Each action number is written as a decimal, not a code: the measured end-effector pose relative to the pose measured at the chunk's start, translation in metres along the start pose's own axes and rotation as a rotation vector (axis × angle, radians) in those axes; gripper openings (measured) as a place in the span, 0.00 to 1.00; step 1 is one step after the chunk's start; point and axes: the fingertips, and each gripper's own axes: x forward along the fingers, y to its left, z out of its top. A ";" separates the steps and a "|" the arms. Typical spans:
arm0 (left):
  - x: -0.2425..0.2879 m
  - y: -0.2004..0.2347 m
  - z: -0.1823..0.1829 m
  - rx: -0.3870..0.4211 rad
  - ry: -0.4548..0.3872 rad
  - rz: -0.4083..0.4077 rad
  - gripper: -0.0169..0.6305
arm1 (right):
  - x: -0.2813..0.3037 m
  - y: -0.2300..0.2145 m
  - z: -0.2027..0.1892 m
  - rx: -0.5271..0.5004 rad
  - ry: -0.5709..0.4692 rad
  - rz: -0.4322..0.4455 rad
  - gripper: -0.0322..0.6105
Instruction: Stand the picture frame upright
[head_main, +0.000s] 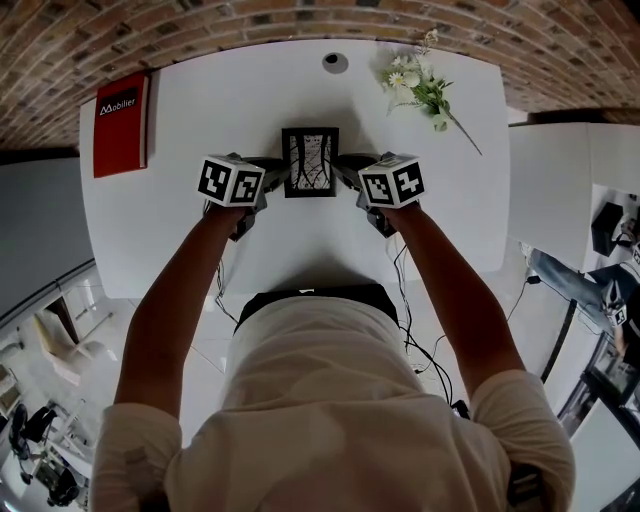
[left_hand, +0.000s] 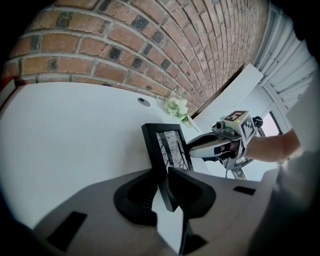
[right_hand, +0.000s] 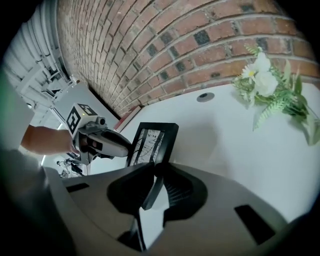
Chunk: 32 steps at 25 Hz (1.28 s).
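Picture frame (head_main: 310, 162), black with a line drawing inside, is being held over the middle of the white table (head_main: 170, 240), its face turning toward the person. The left gripper (head_main: 283, 179) is pinching the frame's left edge, jaws closed down onto the narrow moulding, and the right gripper (head_main: 341, 172) is clamping the opposite edge the same way. Whether the frame's bottom edge is touching the table is not showing clearly. A flower sprig (head_main: 420, 85) is lying at the far right, and a red book (head_main: 122, 122) at the far left.
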 end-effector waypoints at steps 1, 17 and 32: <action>-0.001 -0.001 0.001 0.006 -0.002 -0.001 0.13 | -0.001 0.000 0.001 -0.006 -0.001 -0.005 0.15; -0.017 -0.012 0.036 0.132 -0.045 0.062 0.12 | -0.025 0.004 0.033 -0.158 -0.068 -0.049 0.12; -0.023 -0.016 0.066 0.236 -0.085 0.130 0.09 | -0.037 -0.003 0.065 -0.288 -0.134 -0.103 0.11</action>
